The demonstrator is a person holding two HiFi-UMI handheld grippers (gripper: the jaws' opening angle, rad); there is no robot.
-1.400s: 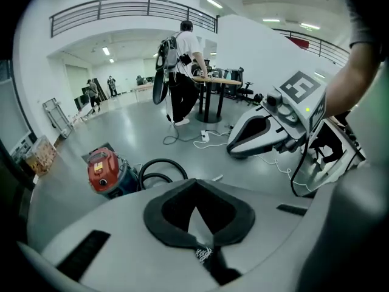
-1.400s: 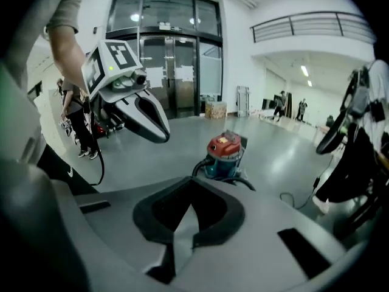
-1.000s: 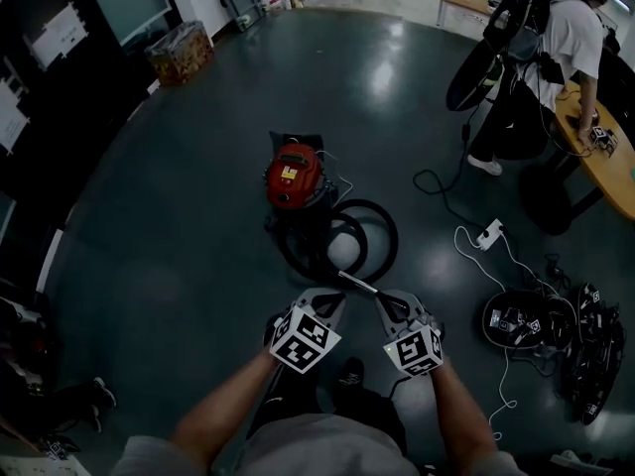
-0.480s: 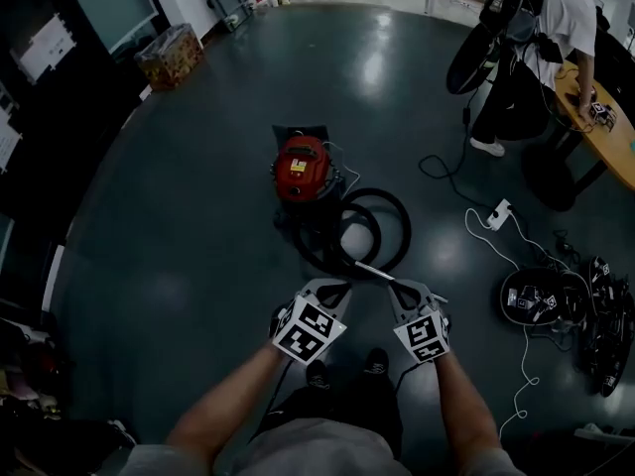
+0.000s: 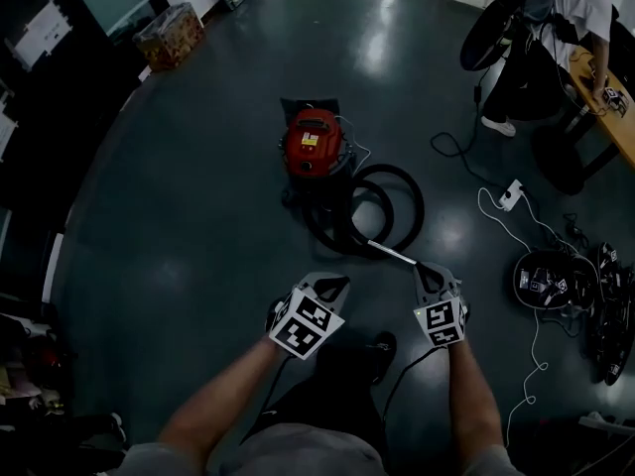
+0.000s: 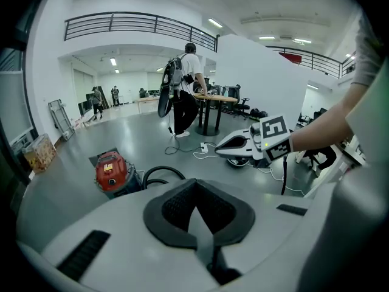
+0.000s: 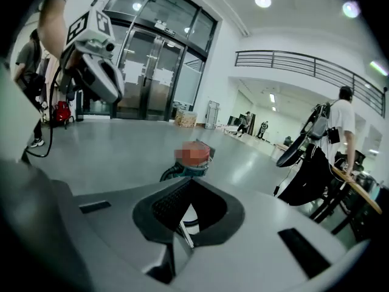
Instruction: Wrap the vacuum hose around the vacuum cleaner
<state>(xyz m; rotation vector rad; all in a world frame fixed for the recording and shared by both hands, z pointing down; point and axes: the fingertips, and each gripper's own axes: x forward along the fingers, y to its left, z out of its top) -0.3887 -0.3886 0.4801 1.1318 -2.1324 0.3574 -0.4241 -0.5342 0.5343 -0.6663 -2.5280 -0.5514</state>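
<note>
The red vacuum cleaner (image 5: 314, 142) stands on the dark floor ahead of me, with its black hose (image 5: 395, 206) lying in loops to its right. A thin metal wand (image 5: 393, 254) runs from the loops toward me. My right gripper (image 5: 429, 270) is shut on the wand's near end, and a sliver of the wand (image 7: 185, 232) shows between the closed jaws. My left gripper (image 5: 335, 285) hangs beside it to the left, shut and empty. The left gripper view shows the vacuum cleaner (image 6: 111, 170), the hose (image 6: 159, 174) and the right gripper (image 6: 243, 145).
A white power strip (image 5: 512, 194) with trailing cables lies to the right of the hose. A pile of black gear (image 5: 561, 284) sits farther right. A person (image 5: 580, 8) stands by a wooden table (image 5: 617, 117) at the upper right. A cardboard box (image 5: 167, 33) sits at the upper left.
Both grippers have sunk lower. The right one has drawn the wand's end to the right, farther from the left gripper. The vacuum cleaner now lies farther from both grippers.
</note>
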